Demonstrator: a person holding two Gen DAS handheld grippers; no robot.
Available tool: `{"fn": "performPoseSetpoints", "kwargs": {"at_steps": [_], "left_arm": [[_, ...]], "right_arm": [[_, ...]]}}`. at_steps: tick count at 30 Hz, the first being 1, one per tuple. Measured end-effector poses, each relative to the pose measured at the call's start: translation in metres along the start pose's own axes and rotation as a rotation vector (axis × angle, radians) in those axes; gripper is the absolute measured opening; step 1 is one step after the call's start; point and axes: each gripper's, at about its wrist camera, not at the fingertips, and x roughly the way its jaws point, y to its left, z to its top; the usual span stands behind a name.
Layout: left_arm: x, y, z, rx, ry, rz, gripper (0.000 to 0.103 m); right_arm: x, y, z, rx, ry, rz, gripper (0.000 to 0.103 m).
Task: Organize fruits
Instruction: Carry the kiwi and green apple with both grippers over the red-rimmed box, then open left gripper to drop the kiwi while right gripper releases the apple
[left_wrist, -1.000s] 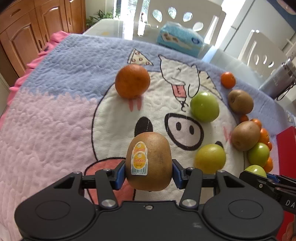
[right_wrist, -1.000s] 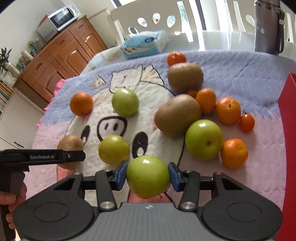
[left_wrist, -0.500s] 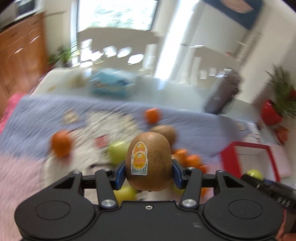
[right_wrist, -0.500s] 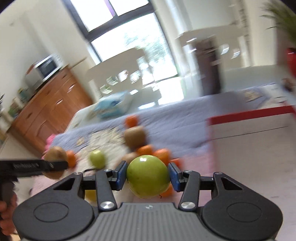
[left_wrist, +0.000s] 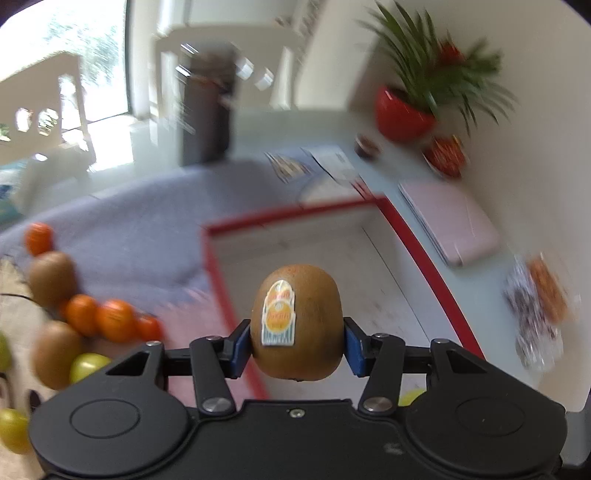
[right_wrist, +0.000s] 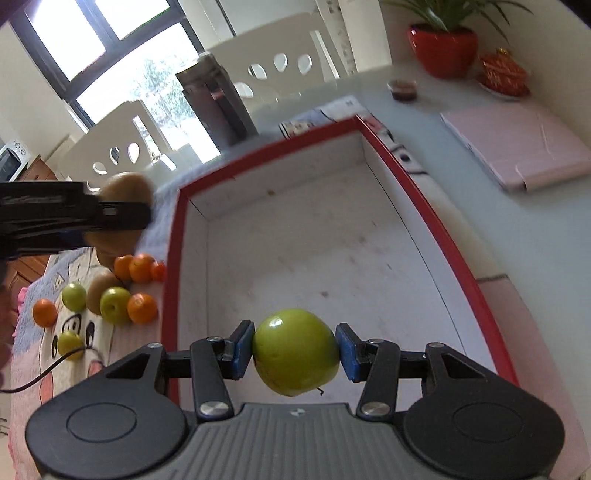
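Note:
A brown kiwi (left_wrist: 297, 321) with a yellow sticker is pinched between the blue pads of my left gripper (left_wrist: 296, 345), held in the air over the near left part of a red-rimmed white box (left_wrist: 291, 212). My right gripper (right_wrist: 295, 350) is shut on a green apple (right_wrist: 295, 350) above the same box (right_wrist: 266, 149), whose white floor holds no fruit. In the right wrist view the left gripper (right_wrist: 122, 216) with its kiwi (right_wrist: 127, 194) hangs just left of the box's far corner. Several oranges (right_wrist: 142, 308), green apples (right_wrist: 114, 304) and kiwis (left_wrist: 51, 278) lie on the quilted pig mat (right_wrist: 55, 332).
A dark flask (right_wrist: 218, 103) stands behind the box, with white chairs (right_wrist: 280, 51) beyond. To the right lie a pink pad (right_wrist: 517, 147), a small cup (right_wrist: 402, 88), a red plant pot (right_wrist: 443, 50) and a red bowl (right_wrist: 502, 74). A thin cable (right_wrist: 48, 373) crosses the mat.
Both grippers swung right from over the fruit on the mat to the red-rimmed box, each keeping its fruit. The views rolled and the box now fills the middle.

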Motion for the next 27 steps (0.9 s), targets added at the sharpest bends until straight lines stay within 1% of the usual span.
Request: {"fn": "performPoseSetpoints", "kwargs": {"at_steps": [3,8,11,15,23,25,27], "left_arm": [[0.019,-0.014,-0.006,0.025,0.053,0.006,0.059],[0.039,-0.016,-0.008,0.037,0.118,0.035,0.059],[0.040,-0.016,-0.008,0.042,0.128,0.053,0.059],[0.041,-0.016,-0.007,0.032,0.131,0.055,0.059],[0.042,-0.015,-0.008,0.021,0.145,0.059,0.061],[0.038,-0.015,-0.007,0.017,0.128,0.055,0.059],[0.032,-0.016,-0.005,0.032,0.105,0.049,0.060]], "right_arm": [[0.002,-0.006,-0.006,-0.009,0.029,0.023,0.050],[0.009,0.003,-0.017,-0.058,0.090,0.058,0.050],[0.013,0.011,-0.022,-0.091,0.124,0.069,0.050],[0.017,0.016,-0.022,-0.123,0.150,0.063,0.050],[0.017,0.013,-0.022,-0.103,0.166,0.050,0.050],[0.016,0.013,-0.023,-0.093,0.163,0.043,0.051],[0.014,0.012,-0.024,-0.087,0.162,0.037,0.051]]}}
